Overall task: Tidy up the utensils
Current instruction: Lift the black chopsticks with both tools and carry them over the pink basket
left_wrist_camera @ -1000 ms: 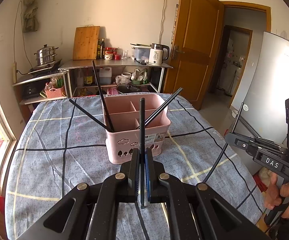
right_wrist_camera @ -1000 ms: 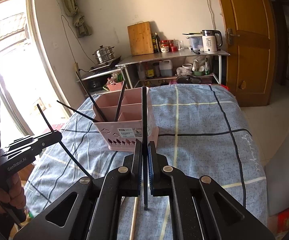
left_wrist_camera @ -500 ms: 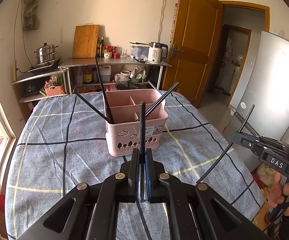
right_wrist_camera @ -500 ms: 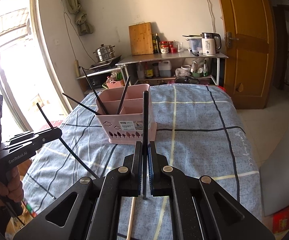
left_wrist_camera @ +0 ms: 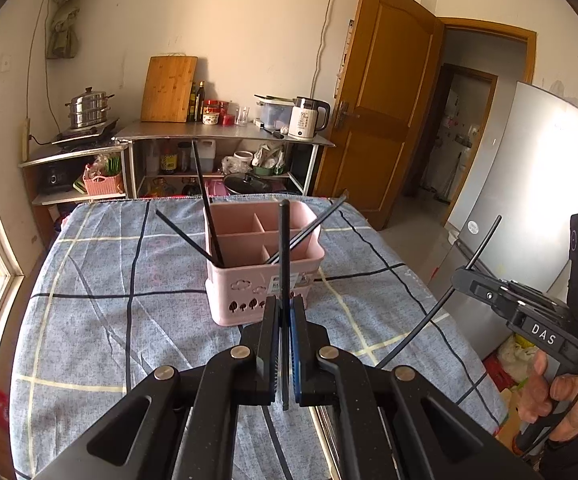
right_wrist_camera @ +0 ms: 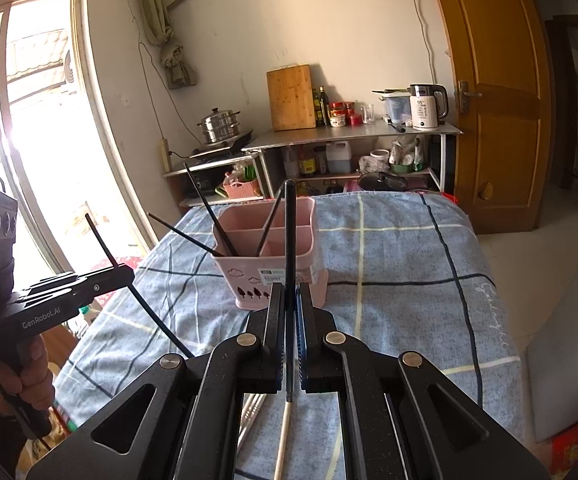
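Observation:
A pink utensil caddy [left_wrist_camera: 263, 280] with several compartments stands on the checked blue cloth; it also shows in the right wrist view [right_wrist_camera: 273, 256]. Three black chopsticks [left_wrist_camera: 209, 208] lean in it. My left gripper [left_wrist_camera: 284, 308] is shut on a black chopstick [left_wrist_camera: 284, 248] held upright, short of the caddy's near side. My right gripper [right_wrist_camera: 290, 294] is shut on another black chopstick [right_wrist_camera: 289, 232], also upright, short of the caddy. Each gripper shows in the other's view, the right one [left_wrist_camera: 465, 278] and the left one [right_wrist_camera: 123, 276], off the table's sides.
A light wooden stick [right_wrist_camera: 283, 432] and metal utensils [right_wrist_camera: 251, 412] lie on the cloth under my right gripper. Shelves with a kettle [left_wrist_camera: 307, 118], pots and a cutting board [left_wrist_camera: 169, 88] stand behind the table. A door [left_wrist_camera: 381, 112] and fridge [left_wrist_camera: 529, 200] are at right.
Both grippers have pulled back from the caddy with their chopsticks still held; the caddy looks smaller and farther in both views. The chopsticks in the caddy have not moved.

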Demonstrator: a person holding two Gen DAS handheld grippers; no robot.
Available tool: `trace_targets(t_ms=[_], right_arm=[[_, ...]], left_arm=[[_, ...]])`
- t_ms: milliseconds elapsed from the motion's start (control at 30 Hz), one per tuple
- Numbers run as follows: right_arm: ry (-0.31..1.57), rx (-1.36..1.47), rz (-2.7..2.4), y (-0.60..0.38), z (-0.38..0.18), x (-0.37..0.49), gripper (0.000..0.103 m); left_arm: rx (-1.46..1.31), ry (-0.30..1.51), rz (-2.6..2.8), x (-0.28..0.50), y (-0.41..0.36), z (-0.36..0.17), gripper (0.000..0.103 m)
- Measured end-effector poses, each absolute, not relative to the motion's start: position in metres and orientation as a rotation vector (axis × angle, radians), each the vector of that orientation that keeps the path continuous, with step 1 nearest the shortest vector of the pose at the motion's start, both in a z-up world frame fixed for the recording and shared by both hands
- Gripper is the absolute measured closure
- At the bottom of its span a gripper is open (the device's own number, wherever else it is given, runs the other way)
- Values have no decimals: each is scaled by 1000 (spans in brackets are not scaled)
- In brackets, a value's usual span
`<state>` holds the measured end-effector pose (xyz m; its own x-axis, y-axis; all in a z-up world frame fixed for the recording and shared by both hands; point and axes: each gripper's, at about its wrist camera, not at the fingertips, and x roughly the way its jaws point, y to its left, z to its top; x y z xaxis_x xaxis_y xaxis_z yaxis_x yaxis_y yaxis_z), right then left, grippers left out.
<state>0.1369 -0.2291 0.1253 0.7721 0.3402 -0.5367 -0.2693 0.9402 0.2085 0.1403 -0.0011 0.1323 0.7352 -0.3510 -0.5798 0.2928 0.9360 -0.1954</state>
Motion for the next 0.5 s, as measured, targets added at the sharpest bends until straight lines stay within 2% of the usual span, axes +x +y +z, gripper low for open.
trace_targets(t_ms=[500], right_arm=[[516,132,395,-194,163,177,98]], left_arm=[[-120,561,-322,197,21,196,99]])
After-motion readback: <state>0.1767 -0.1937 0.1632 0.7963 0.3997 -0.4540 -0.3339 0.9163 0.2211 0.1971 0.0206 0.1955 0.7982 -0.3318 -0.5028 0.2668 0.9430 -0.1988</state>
